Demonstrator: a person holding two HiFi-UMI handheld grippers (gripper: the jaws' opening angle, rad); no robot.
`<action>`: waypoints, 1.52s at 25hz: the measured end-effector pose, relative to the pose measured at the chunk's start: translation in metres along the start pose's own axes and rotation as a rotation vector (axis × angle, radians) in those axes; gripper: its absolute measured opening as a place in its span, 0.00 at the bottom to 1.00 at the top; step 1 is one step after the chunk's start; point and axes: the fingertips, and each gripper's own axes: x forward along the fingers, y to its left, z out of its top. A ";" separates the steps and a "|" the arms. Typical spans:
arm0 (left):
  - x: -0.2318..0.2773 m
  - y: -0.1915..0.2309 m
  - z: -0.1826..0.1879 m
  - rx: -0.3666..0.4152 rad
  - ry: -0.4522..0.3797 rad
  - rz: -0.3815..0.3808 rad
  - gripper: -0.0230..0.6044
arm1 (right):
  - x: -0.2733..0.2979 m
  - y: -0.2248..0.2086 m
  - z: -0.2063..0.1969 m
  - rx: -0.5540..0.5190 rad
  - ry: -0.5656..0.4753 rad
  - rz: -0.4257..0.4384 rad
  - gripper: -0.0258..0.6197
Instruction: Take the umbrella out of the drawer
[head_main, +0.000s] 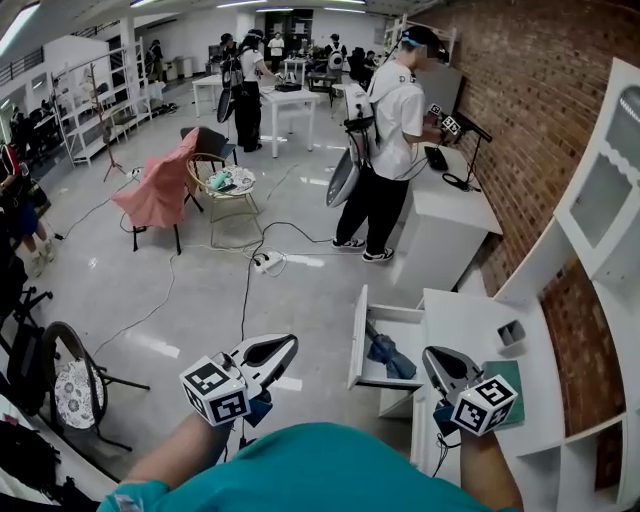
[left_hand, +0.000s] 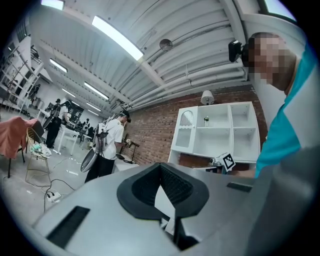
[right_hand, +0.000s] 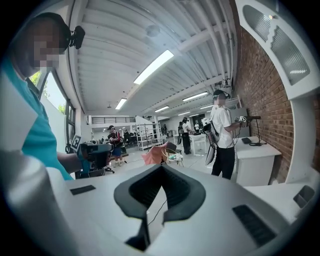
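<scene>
In the head view a white drawer (head_main: 357, 338) stands pulled out of a low white cabinet. A folded blue umbrella (head_main: 388, 352) lies inside it. My left gripper (head_main: 284, 346) hangs over the floor to the left of the drawer, jaws together and holding nothing. My right gripper (head_main: 433, 358) hovers just right of the drawer over the cabinet top, also shut and empty. Seen in the left gripper view, the left gripper (left_hand: 160, 166) points level toward white shelving. The right gripper (right_hand: 161, 167) faces the open room in the right gripper view. Neither touches the umbrella.
The white cabinet top (head_main: 470, 325) carries a green mat (head_main: 516, 384) and a small grey object (head_main: 511, 333). White shelving (head_main: 602, 205) stands against the brick wall. A person in a white shirt (head_main: 390, 150) works at a counter. Cables (head_main: 262, 262) cross the floor; a black chair (head_main: 70, 385) is near left.
</scene>
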 end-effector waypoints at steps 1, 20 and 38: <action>-0.001 0.003 -0.001 0.006 0.009 0.002 0.05 | 0.005 0.000 -0.003 0.007 0.001 0.006 0.07; 0.001 0.283 0.058 0.003 0.014 0.003 0.05 | 0.291 -0.013 0.051 -0.015 0.023 0.011 0.07; 0.052 0.479 0.116 -0.003 0.061 0.006 0.05 | 0.469 -0.073 0.093 0.022 0.045 -0.033 0.07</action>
